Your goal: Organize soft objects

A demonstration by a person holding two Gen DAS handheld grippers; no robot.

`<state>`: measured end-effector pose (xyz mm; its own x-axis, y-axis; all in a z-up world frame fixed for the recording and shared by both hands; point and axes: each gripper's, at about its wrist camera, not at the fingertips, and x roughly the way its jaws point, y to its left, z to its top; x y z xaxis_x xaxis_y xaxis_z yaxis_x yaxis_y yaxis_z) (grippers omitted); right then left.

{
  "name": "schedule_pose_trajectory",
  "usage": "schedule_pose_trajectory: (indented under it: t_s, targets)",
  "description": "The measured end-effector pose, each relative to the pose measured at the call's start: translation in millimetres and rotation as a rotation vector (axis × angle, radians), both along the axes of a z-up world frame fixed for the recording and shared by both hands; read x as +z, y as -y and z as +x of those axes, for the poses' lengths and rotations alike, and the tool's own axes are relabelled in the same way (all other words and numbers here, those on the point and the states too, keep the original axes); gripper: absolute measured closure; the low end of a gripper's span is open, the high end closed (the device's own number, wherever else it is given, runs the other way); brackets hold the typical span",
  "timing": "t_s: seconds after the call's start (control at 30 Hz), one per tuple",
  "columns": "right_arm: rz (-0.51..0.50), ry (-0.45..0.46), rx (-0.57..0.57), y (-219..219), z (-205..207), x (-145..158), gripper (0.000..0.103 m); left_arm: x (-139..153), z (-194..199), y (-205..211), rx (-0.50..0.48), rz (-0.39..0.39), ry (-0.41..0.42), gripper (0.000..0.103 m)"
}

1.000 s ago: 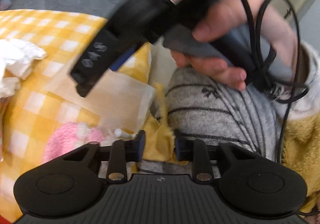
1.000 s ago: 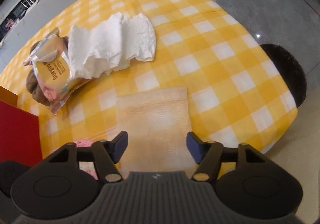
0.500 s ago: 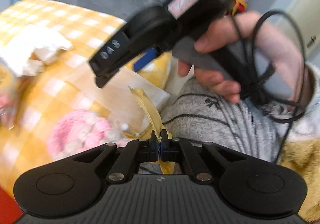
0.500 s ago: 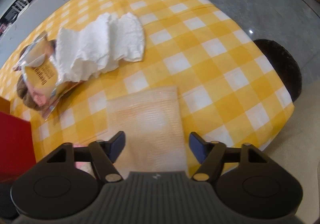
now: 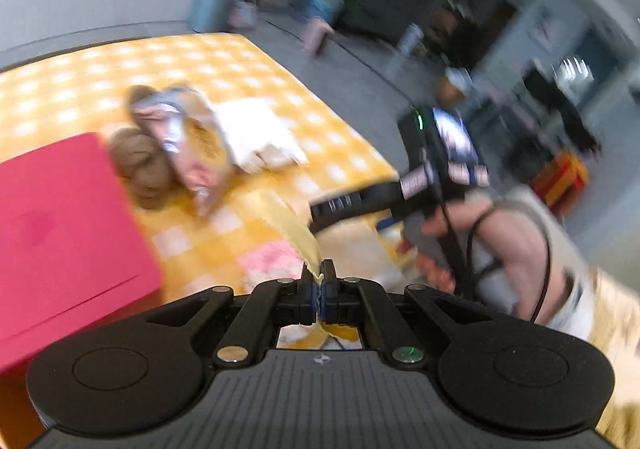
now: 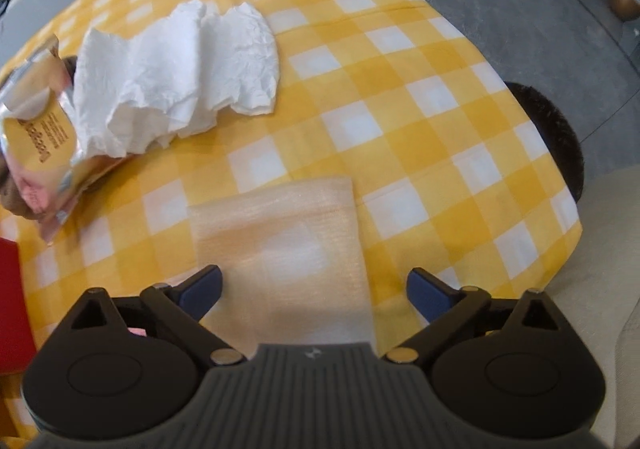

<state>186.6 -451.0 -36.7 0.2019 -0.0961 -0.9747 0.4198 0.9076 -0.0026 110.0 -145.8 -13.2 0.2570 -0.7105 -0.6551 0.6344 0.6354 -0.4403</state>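
Observation:
My left gripper (image 5: pixel 319 281) is shut on the edge of the yellow checked tablecloth (image 5: pixel 288 221) and lifts a fold of it. My right gripper (image 6: pixel 316 285) is open and empty, hovering over a pale yellow cloth (image 6: pixel 280 233) lying flat near the table's front edge. A crumpled white cloth (image 6: pixel 180 73) lies further back; it also shows in the left wrist view (image 5: pixel 256 133). A snack bag (image 6: pixel 40 141) rests on a brown soft object (image 5: pixel 140 165). A pink fluffy item (image 5: pixel 272 261) lies just ahead of my left gripper.
A red box (image 5: pixel 60 229) stands at the left of the table. The right gripper's body (image 5: pixel 424 193) and the person's hand (image 5: pixel 500 233) are at the right in the left wrist view. A dark round stool (image 6: pixel 556 133) sits beyond the table's right edge.
My left gripper closed on the tablecloth edge and swung left and up, bringing the red box and table into view. My right gripper opened wider over the pale cloth.

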Motion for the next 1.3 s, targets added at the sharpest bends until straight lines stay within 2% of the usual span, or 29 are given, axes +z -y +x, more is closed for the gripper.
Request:
schedule_pose_trajectory:
  t_s: [0.07,0.2,0.5,0.6,0.63,0.67,0.73,0.83,0.97,1.2,1.3]
  targets:
    - [-0.014,-0.002,0.021,-3,3,-1,0.003,10,-6,-11,0.055,0.019,0.061,0.101]
    - [-0.036,0.003,0.044,-8,2,1,0.005,27,-12,-33,0.099,-0.024,0.100,0.101]
    - [-0.042,0.079,0.123,-25,-5,13,0.043,44,-23,-69,0.181,-0.053,0.159,0.101]
    - [-0.063,0.094,0.107,-25,-3,14,0.068,49,-24,-79,0.203,-0.076,0.179,0.101]
    - [-0.068,0.098,0.098,-24,-4,15,0.087,51,-24,-85,0.210,-0.084,0.185,0.101]
    - [-0.056,0.103,0.090,-22,-5,15,0.096,53,-25,-88,0.217,-0.093,0.189,0.101]
    - [-0.050,0.107,0.078,-19,-6,16,0.102,56,-26,-97,0.231,-0.107,0.203,0.101]
    - [-0.031,0.144,0.062,-16,-9,21,0.103,60,-26,-111,0.263,-0.128,0.224,0.101]
    - [0.028,0.267,0.041,-15,-22,40,0.103,66,-24,-134,0.349,-0.156,0.251,0.101]
    - [0.033,0.426,0.030,-30,-39,75,0.103,73,-21,-179,0.488,-0.172,0.286,0.101]
    - [-0.005,0.480,0.048,-43,-43,92,0.103,75,-20,-194,0.541,-0.154,0.302,0.101]
